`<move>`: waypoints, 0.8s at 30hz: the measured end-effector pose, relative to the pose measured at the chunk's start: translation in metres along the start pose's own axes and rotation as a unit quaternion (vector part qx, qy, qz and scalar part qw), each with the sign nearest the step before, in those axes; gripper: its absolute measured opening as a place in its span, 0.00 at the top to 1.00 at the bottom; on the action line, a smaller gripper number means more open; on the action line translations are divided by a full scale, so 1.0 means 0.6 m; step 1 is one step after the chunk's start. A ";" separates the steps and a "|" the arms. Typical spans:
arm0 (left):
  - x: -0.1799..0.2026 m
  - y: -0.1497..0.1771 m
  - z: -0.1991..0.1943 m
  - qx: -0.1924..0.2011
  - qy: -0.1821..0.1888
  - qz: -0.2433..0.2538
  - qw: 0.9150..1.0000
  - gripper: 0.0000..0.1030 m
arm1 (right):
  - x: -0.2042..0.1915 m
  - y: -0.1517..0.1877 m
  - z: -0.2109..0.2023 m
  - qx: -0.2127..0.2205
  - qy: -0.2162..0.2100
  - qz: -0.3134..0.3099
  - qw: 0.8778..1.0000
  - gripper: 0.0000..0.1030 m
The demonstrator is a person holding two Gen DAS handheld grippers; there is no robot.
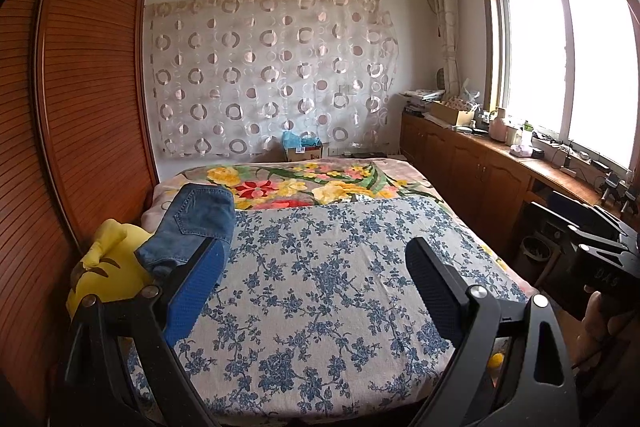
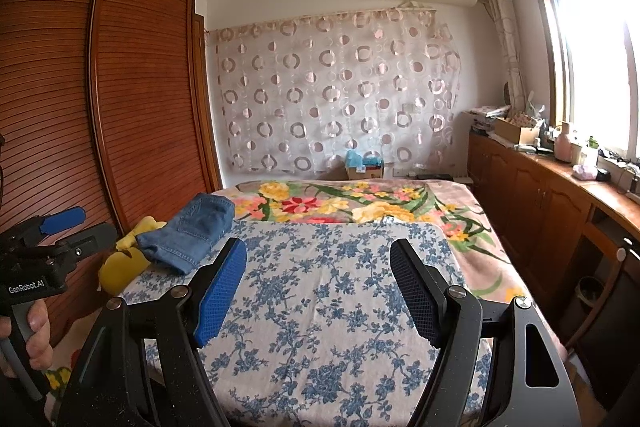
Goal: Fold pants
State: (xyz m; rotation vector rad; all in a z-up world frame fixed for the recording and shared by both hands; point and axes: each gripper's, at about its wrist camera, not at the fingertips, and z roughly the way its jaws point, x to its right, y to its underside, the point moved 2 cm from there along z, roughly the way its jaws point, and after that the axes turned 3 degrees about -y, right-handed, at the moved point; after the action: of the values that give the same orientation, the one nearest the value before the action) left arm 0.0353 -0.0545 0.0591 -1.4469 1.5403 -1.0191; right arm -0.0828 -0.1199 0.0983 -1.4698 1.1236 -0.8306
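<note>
The folded blue denim pants (image 1: 192, 227) lie at the far left of the bed, partly resting on a yellow plush toy (image 1: 108, 267); they also show in the right wrist view (image 2: 192, 233). My left gripper (image 1: 316, 287) is open and empty, held above the blue-flowered sheet (image 1: 328, 279), with its left finger just in front of the pants. My right gripper (image 2: 320, 291) is open and empty above the same sheet (image 2: 320, 291), to the right of the pants. The left gripper's body (image 2: 48, 255) shows at the left edge of the right wrist view.
A colourful floral blanket (image 1: 312, 183) covers the far part of the bed. A tall wooden wardrobe (image 1: 88, 87) stands close along the left. Low wooden cabinets (image 1: 480, 163) with clutter run under the window on the right. A cardboard box (image 1: 302, 149) sits beyond the bed.
</note>
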 end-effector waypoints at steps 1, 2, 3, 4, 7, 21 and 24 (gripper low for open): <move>0.000 0.001 0.000 0.000 0.000 0.000 1.000 0.10 | 0.001 -0.001 0.000 -0.001 -0.001 0.001 1.000 0.26; 0.001 0.001 0.001 0.000 0.000 0.001 1.000 0.10 | 0.002 0.001 0.000 -0.001 -0.001 0.001 1.000 0.26; 0.000 0.001 0.001 -0.001 -0.001 0.001 1.000 0.10 | 0.002 0.002 0.000 -0.001 -0.001 0.000 1.000 0.26; 0.001 0.001 0.001 -0.001 -0.001 0.001 1.000 0.10 | 0.003 0.000 0.000 -0.001 -0.001 0.000 1.000 0.26; 0.000 0.001 0.001 0.000 0.000 0.000 1.000 0.10 | 0.004 0.000 0.000 -0.001 -0.002 0.001 1.000 0.26; 0.000 0.002 0.001 0.001 -0.001 0.001 1.000 0.10 | 0.007 0.000 0.000 0.000 -0.004 0.000 1.000 0.26; 0.000 0.002 0.001 0.000 0.000 0.000 1.000 0.10 | 0.005 0.002 -0.001 0.001 -0.004 -0.001 1.000 0.26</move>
State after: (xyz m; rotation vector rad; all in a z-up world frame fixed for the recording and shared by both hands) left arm 0.0351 -0.0547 0.0581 -1.4459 1.5397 -1.0182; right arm -0.0824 -0.1231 0.0969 -1.4719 1.1159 -0.8251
